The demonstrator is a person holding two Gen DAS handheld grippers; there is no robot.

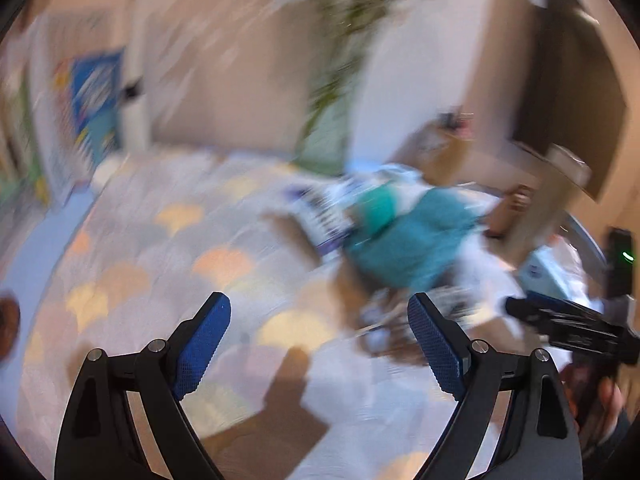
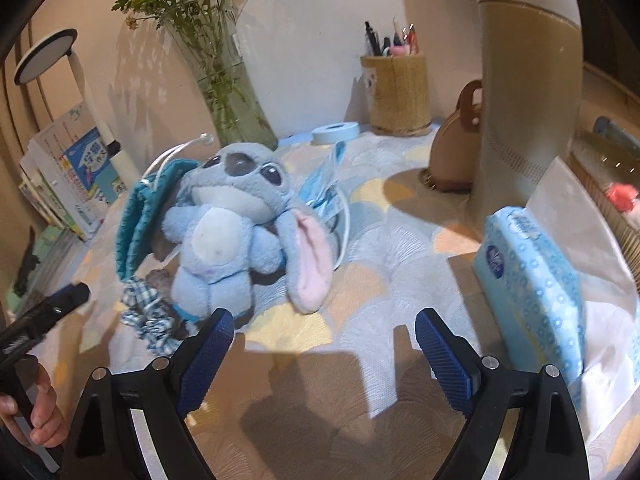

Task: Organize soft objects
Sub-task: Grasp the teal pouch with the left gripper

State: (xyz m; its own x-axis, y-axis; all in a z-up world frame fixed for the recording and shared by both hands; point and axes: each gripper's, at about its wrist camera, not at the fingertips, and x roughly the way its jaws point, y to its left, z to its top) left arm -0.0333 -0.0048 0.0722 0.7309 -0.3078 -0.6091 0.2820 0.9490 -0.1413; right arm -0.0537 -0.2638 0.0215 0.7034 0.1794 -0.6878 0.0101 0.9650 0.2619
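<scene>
A blue plush toy [image 2: 224, 236] with a pink-lined ear sits upright on the patterned tablecloth [image 2: 380, 280], just beyond my right gripper [image 2: 324, 332], which is open and empty. A teal drawstring pouch [image 2: 140, 216] leans behind the toy on its left. A blue checked fabric piece [image 2: 148, 316] lies at the toy's foot. A blue face mask [image 2: 324, 184] lies behind the toy. The left wrist view is badly blurred. There my left gripper [image 1: 320, 320] is open and empty above the cloth, with the teal pouch [image 1: 412, 232] ahead to the right. The right gripper [image 1: 560, 320] enters at the right edge.
A blue tissue pack [image 2: 532, 280] lies at the right. Behind stand a glass vase of flowers [image 2: 228, 92], a pen holder [image 2: 398, 92], a tape roll [image 2: 336, 134], a tall tan cylinder [image 2: 528, 100] and a brown round bag [image 2: 456, 152]. Books [image 2: 76, 172] stand at the left. A hand [image 2: 44, 420] holds the left tool.
</scene>
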